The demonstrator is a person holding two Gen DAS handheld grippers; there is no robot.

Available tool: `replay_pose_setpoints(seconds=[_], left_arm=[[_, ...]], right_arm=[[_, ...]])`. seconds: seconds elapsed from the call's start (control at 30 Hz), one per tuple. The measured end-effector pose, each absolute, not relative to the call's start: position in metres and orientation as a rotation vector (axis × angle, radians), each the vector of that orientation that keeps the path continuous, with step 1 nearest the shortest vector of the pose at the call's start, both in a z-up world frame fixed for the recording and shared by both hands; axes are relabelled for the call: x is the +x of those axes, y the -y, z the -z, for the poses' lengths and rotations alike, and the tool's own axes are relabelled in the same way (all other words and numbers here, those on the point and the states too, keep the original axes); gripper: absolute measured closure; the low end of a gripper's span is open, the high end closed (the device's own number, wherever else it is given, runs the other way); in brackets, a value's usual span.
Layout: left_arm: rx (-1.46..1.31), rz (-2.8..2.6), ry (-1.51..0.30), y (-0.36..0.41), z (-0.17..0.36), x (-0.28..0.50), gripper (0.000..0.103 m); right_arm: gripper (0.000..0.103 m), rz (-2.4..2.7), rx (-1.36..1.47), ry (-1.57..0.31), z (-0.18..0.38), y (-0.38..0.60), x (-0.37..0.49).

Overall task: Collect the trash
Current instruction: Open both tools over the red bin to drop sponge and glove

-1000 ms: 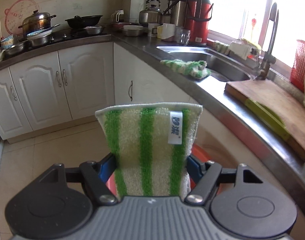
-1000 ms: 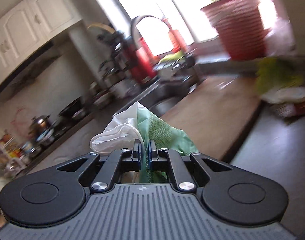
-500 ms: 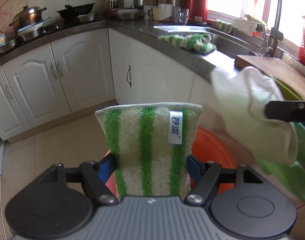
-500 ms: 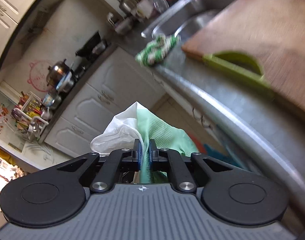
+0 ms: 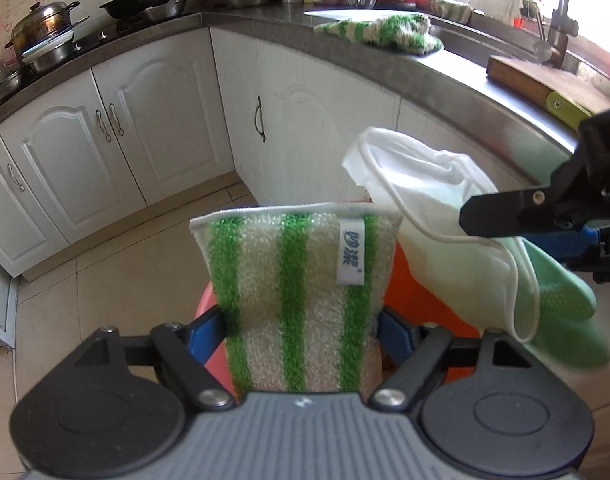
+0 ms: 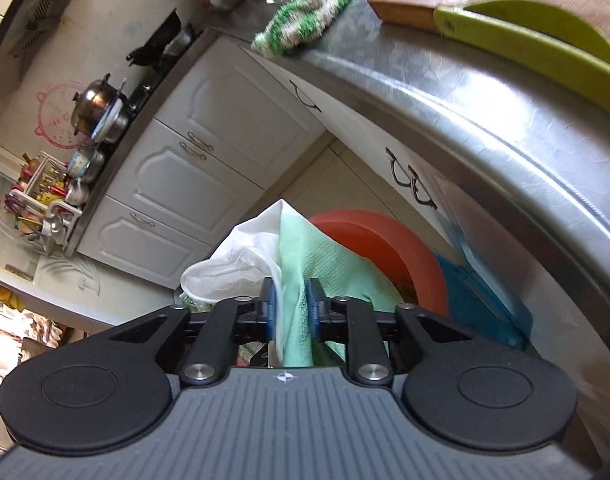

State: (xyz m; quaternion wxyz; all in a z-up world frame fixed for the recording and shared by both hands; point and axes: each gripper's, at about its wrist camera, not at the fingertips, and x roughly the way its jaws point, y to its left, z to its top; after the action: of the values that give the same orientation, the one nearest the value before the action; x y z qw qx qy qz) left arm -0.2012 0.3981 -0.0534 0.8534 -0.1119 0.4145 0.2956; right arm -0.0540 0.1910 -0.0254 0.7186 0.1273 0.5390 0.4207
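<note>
My left gripper (image 5: 301, 320) is shut on a green-and-white striped sponge cloth (image 5: 297, 288), held upright above a red bin (image 5: 421, 296) on the floor. My right gripper (image 6: 291, 312) holds a green rubber glove (image 6: 305, 280) and a white glove (image 6: 233, 268) between its jaws, which have parted a little. It hangs over the red bin (image 6: 385, 248). In the left wrist view the right gripper (image 5: 545, 216) comes in from the right with the white glove (image 5: 425, 200) and green glove (image 5: 565, 312) dangling.
The steel counter (image 5: 465, 80) curves along the right, above white cabinets (image 5: 153, 128). On it lie another striped cloth (image 5: 385, 32) and a wooden cutting board (image 5: 545, 84). A blue dustpan (image 6: 481, 304) stands beside the bin. Pots (image 5: 45, 36) sit on the stove.
My right gripper swung down from the counter to over the red bin, and its jaws have opened slightly around the gloves. My left gripper lowered with the sponge cloth.
</note>
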Motion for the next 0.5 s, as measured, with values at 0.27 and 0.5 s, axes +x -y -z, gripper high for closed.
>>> replay_pose_setpoints(seconds=[0.27, 0.5], left_arm=[[-0.205, -0.627, -0.910, -0.398, 0.054, -0.195, 0.013], [-0.153, -0.631, -0.913, -0.393, 0.047, -0.190, 0.002]], right_arm=[[0.050, -0.917, 0.278, -1.147, 0.016, -0.181, -0.055], [0.044, -0.923, 0.267, -1.077, 0.003, -0.167, -0.059]])
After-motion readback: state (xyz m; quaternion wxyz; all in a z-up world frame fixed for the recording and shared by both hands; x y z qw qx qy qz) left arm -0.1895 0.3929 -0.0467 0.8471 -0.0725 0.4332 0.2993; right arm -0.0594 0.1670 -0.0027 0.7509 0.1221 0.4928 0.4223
